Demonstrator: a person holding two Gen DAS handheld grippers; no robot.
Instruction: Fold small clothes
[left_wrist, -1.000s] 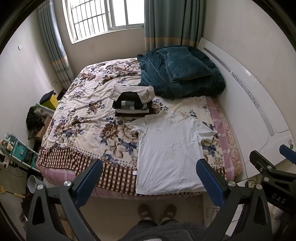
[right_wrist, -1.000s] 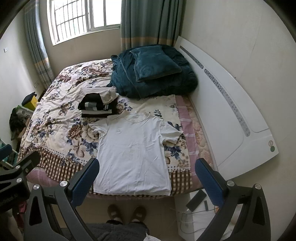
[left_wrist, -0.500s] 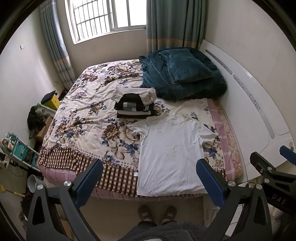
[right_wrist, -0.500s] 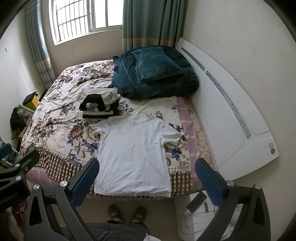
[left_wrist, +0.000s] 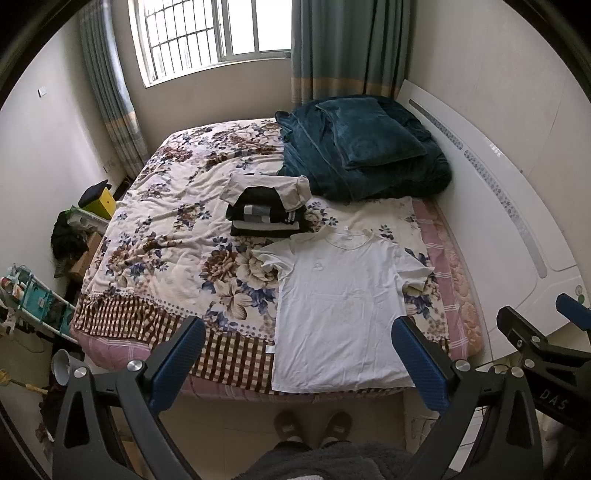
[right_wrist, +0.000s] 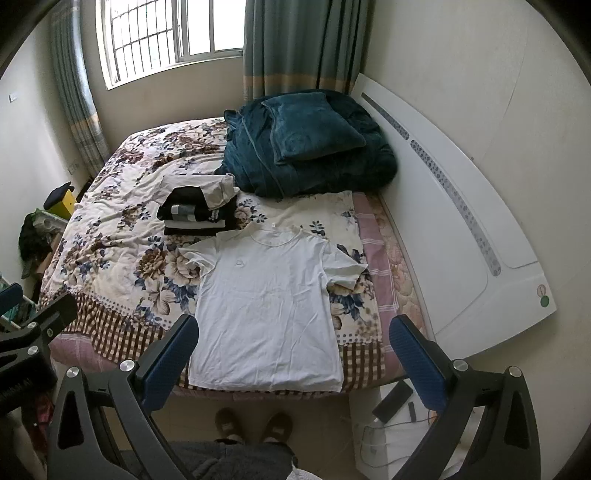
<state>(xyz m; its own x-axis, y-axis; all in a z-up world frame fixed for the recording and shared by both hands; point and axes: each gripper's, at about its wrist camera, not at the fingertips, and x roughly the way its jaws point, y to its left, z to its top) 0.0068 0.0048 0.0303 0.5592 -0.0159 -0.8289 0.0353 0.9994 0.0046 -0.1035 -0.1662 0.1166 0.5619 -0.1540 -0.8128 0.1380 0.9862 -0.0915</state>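
A white T-shirt (left_wrist: 343, 314) lies flat, face up, at the near right of the floral bed, collar toward the pillows; it also shows in the right wrist view (right_wrist: 269, 310). A stack of folded dark and light clothes (left_wrist: 267, 212) sits just beyond it, also in the right wrist view (right_wrist: 199, 212). My left gripper (left_wrist: 297, 354) is open and empty, held high above the bed's near edge. My right gripper (right_wrist: 291, 354) is open and empty, at the same height beside it.
A teal blanket and pillow (left_wrist: 365, 151) lie piled at the head of the bed. The white headboard (right_wrist: 461, 229) runs along the right. A white bedside stand with a phone (right_wrist: 393, 406) is at lower right. Clutter and a rack (left_wrist: 37, 295) line the left wall.
Both grippers have drifted slightly back and up; the bed and shirt sit a little lower in view. Nothing was grasped.
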